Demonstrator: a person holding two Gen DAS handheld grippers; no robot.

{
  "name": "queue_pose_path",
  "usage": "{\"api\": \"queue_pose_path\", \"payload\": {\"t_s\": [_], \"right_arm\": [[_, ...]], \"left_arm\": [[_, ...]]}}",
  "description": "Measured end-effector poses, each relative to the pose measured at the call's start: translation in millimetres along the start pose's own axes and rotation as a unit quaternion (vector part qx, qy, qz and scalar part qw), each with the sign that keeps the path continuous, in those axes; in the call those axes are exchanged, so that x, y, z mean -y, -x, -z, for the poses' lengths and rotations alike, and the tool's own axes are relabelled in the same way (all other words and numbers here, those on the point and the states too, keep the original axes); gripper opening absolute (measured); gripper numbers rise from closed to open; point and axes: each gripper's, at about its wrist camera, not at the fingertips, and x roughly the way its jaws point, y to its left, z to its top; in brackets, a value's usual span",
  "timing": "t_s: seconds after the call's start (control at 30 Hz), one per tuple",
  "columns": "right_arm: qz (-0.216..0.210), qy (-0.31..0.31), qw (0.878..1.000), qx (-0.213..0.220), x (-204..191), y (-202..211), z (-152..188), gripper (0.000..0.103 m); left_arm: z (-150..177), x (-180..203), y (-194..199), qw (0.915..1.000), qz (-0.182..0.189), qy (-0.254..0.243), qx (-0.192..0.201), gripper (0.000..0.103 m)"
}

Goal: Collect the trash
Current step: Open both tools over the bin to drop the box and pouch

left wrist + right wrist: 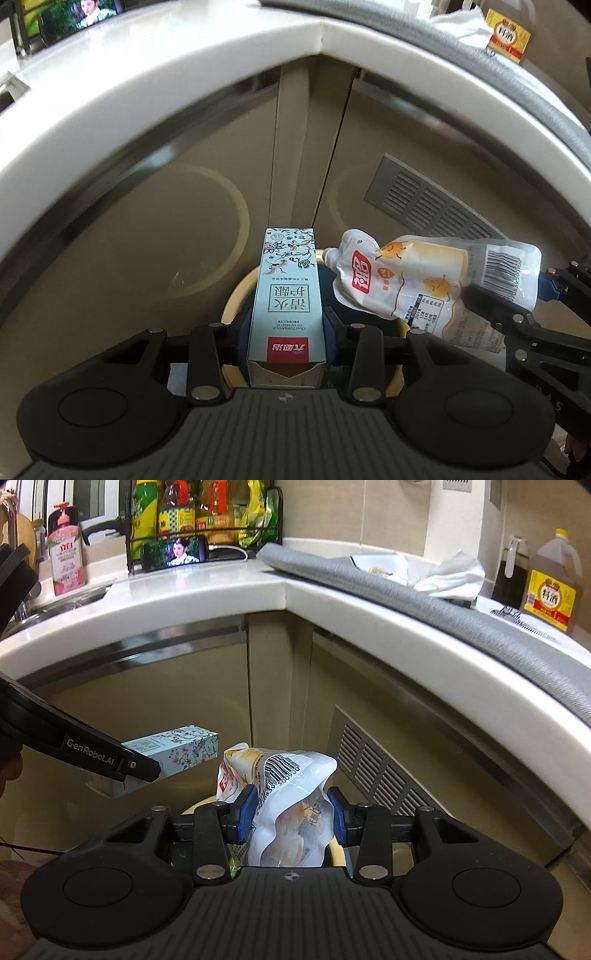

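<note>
My left gripper (287, 328) is shut on a light-blue toothpaste box (286, 291) with a floral print and a red label, held above a round bin with a pale yellow rim (236, 291). My right gripper (291, 816) is shut on a crumpled white-and-orange spout pouch (291, 805), also over the bin rim (338, 853). In the left wrist view the pouch (424, 280) hangs to the right of the box, held by the right gripper (517, 295). In the right wrist view the box (173, 753) sits left of the pouch behind the left gripper's body.
A white corner countertop (207, 590) curves above beige cabinet doors (147, 709) with a vent grille (376, 768). A grey mat (424, 594), crumpled tissue (450, 576), oil bottle (550, 590), phone (173, 554), condiment rack (203, 513) and pink soap bottle (66, 550) stand on the counter.
</note>
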Motion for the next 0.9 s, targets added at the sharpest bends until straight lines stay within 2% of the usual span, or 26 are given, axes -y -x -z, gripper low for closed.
{"api": "queue_pose_path", "payload": {"t_s": [0.37,0.9], "right_arm": [[-0.001,-0.019,0.998,-0.060,5,-54,13,0.044],[0.014,-0.020,0.992,-0.122,1,-111,17,0.044]], "left_arm": [[3,3,-55,0.9952,0.024,-0.002,-0.095,0.043],[-4,9,-120,0.9854,0.028,0.006,-0.168,0.043]]}}
